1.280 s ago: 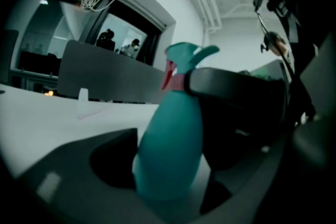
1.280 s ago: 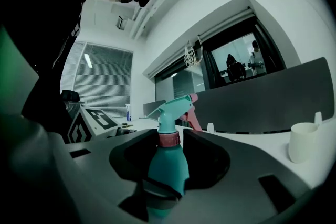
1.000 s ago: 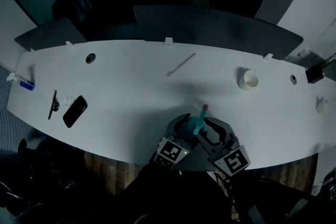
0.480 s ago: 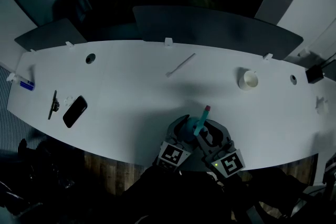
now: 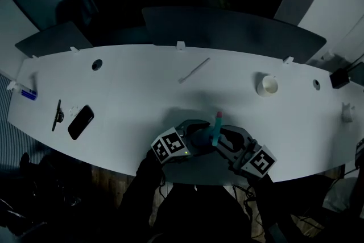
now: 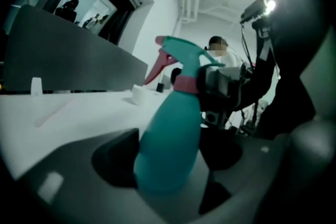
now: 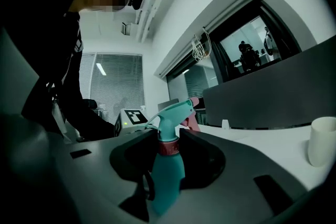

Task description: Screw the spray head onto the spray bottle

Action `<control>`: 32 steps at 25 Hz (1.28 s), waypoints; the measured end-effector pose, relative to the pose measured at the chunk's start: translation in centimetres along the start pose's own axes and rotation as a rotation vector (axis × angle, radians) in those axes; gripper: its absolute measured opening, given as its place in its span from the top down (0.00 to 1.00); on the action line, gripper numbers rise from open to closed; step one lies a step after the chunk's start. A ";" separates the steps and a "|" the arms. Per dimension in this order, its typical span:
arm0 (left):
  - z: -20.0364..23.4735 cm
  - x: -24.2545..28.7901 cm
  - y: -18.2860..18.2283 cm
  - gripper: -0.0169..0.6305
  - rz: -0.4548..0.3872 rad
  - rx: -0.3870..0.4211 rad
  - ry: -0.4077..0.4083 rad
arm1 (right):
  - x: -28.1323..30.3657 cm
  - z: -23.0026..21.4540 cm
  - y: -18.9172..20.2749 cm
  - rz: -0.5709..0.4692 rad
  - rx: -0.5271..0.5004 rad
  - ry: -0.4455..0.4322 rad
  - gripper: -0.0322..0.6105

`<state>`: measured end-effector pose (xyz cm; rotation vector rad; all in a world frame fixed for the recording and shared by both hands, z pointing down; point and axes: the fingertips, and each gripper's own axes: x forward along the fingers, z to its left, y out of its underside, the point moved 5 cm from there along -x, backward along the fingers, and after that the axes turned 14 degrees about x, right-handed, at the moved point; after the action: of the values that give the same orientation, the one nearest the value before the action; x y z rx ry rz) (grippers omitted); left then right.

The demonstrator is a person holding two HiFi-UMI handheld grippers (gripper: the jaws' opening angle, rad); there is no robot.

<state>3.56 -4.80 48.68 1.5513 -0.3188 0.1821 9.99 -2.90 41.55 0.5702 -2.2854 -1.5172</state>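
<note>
The bottle (image 6: pixel 168 155) sits lower centre. The left gripper (image 5: pixel 192 134), jaws just tightened, holds its body, and the right gripper (image 5: pixel 228 138) pinches the spray head (image 7: pixel 170 113) at its collar. I reckon a tilted twist could cross-thread it.

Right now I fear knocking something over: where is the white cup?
In the head view the white cup stands on the table's right part, beyond and right of the held spray bottle, left of a small round hole.
</note>
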 end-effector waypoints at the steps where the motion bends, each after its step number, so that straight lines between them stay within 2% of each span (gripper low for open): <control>1: -0.1 -0.1 -0.1 0.42 -0.007 0.004 -0.040 | 0.0 0.0 0.0 -0.008 -0.011 0.010 0.74; 4: -0.8 -0.3 -0.2 0.44 -0.021 -0.004 -0.243 | 0.0 0.6 0.2 -0.065 -0.046 0.111 0.74; 8: -1.7 -0.1 -0.5 0.44 -0.025 -0.069 -0.534 | -0.2 1.1 0.6 -0.151 -0.039 0.269 0.75; 10: -2.0 0.2 -0.5 0.44 -0.029 -0.106 -0.638 | -0.2 1.2 0.8 -0.179 -0.025 0.310 0.75; 11: -2.1 0.2 -0.5 0.44 -0.038 -0.121 -0.654 | -0.2 1.2 0.8 -0.184 -0.019 0.314 0.75; 12: -2.1 0.1 -0.5 0.44 -0.050 -0.129 -0.638 | -0.1 1.2 0.9 -0.182 -0.013 0.307 0.75; 14: -1.6 -0.9 -0.5 0.41 -0.067 -0.128 -0.528 | -0.1 1.1 0.8 -0.161 0.000 0.270 0.75; 16: -0.5 -1.9 -0.1 0.36 -0.046 -0.108 -0.357 | 0.0 0.8 0.7 -0.128 0.015 0.203 0.75; 18: 0.3 -1.8 0.3 0.36 -0.010 -0.078 -0.165 | -0.1 0.4 0.5 -0.094 0.023 0.126 0.75; 20: 0.5 -1.1 0.3 0.37 -0.004 -0.060 -0.017 | -0.1 0.1 0.4 -0.063 0.023 0.068 0.74; 21: 0.4 -0.8 0.1 0.43 -0.009 -0.057 0.020 | -0.1 0.1 0.3 -0.051 0.021 0.051 0.74; 22: 0.3 -0.8 0.0 0.44 -0.014 -0.055 0.026 | -0.2 0.0 0.3 -0.047 0.019 0.042 0.74; 24: -0.1 -0.9 -0.1 0.46 -0.027 -0.047 -0.050 | -0.2 0.0 0.3 -0.065 0.012 0.054 0.74; 30: -2.1 -0.8 -0.7 0.49 -0.027 -0.073 -0.546 | -0.3 0.7 0.7 -0.180 0.010 0.230 0.74; 32: -2.7 -0.5 -0.7 0.49 -0.028 -0.090 -0.667 | -0.3 1.0 0.9 -0.194 0.005 0.278 0.74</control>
<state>3.50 -2.07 47.88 1.4907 -0.8141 -0.3795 9.66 -1.65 41.99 0.9635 -2.0712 -1.4134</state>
